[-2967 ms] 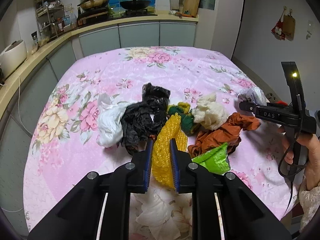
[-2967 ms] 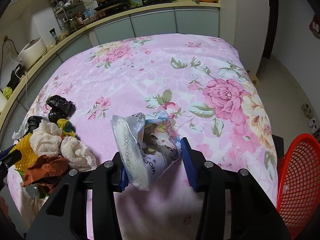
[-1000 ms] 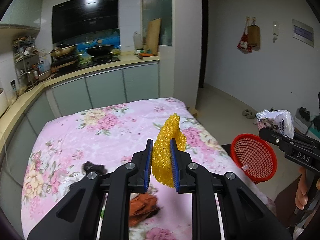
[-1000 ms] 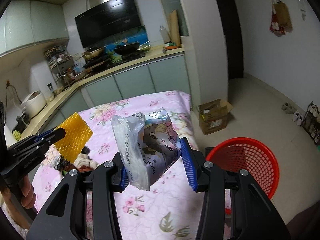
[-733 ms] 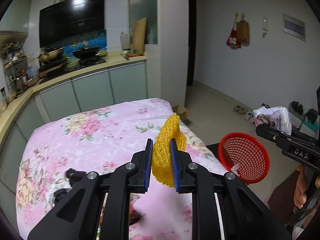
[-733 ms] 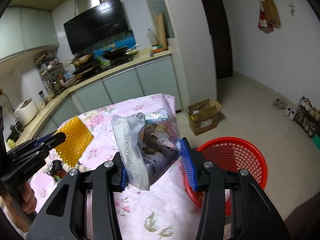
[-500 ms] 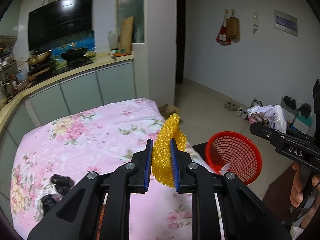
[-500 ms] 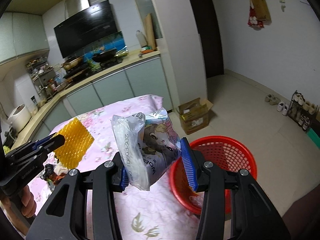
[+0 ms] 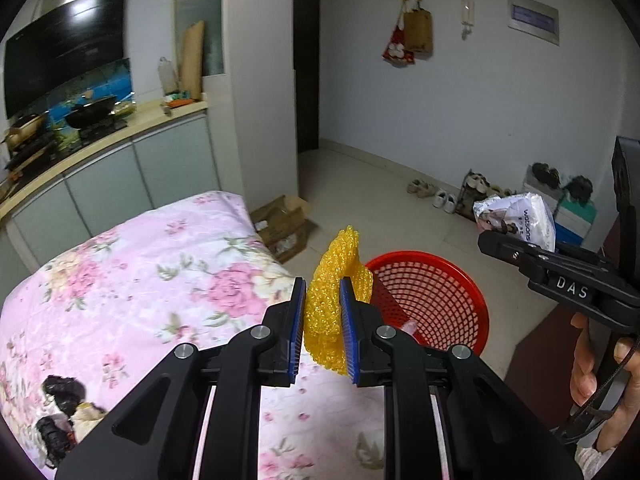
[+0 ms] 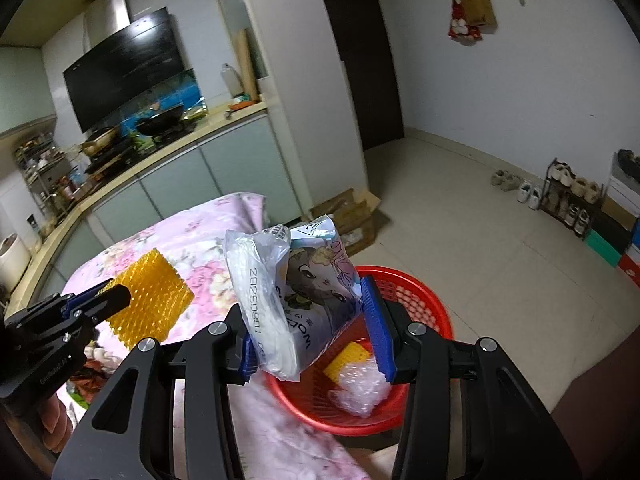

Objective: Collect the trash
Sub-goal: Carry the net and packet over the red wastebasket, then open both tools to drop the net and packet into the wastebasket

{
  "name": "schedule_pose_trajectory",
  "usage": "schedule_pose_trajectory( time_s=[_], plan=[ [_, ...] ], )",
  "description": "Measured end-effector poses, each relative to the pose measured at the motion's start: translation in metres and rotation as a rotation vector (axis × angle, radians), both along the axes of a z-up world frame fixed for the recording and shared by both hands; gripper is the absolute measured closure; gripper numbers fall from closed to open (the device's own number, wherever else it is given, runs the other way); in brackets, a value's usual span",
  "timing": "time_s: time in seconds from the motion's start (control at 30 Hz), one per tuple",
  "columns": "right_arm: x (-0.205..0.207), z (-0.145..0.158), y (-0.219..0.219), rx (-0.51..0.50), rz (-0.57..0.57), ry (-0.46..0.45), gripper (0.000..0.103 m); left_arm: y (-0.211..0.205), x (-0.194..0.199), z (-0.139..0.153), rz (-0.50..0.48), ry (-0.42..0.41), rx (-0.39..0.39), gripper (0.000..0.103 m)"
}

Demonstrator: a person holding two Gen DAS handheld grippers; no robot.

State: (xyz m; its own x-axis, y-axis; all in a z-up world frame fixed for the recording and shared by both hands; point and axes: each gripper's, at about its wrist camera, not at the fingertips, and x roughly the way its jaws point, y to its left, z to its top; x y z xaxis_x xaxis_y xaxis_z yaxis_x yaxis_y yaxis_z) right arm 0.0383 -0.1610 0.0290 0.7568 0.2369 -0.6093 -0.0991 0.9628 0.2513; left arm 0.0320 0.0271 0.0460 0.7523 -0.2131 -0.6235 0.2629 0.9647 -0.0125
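Observation:
My left gripper (image 9: 322,332) is shut on a yellow foam net (image 9: 334,292) and holds it in the air above the table edge, beside the red basket (image 9: 448,300). My right gripper (image 10: 314,334) is shut on a printed plastic snack bag (image 10: 296,288), held above the near rim of the red basket (image 10: 424,300). The basket stands on the floor and holds a yellow piece (image 10: 346,356) and clear bubble wrap (image 10: 360,390). In the left wrist view the right gripper (image 9: 516,248) with the bag (image 9: 520,218) is at the right. In the right wrist view the left gripper (image 10: 100,300) with the net (image 10: 150,298) is at the left.
The table has a pink floral cloth (image 9: 140,280). Black and pale crumpled trash (image 9: 64,404) lies at its near left. A cardboard box (image 9: 280,220) sits on the floor behind the basket. A shoe rack (image 10: 572,192) stands by the right wall. A kitchen counter (image 9: 100,140) runs behind.
Both grippers have lifted from the table and swung right toward the red basket, each still holding its piece. The basket is now close below the right gripper.

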Motion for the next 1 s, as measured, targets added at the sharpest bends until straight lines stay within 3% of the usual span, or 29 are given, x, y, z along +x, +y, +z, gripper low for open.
schedule_pose_trajectory(
  time_s=[0.2, 0.6, 1.0],
  plan=[
    [0.006, -0.012, -0.013, -0.004, -0.033, 0.032, 0.06, -0.026, 0.018, -0.019, -0.064, 0.057, -0.007, 0.086],
    [0.03, -0.05, -0.034, -0.019, -0.091, 0.147, 0.06, -0.078, 0.052, -0.07, -0.137, 0.183, 0.063, 0.086],
    [0.06, -0.092, -0.038, -0.017, -0.076, 0.28, 0.059, -0.095, 0.069, -0.097, -0.157, 0.255, 0.069, 0.086]
  ],
)
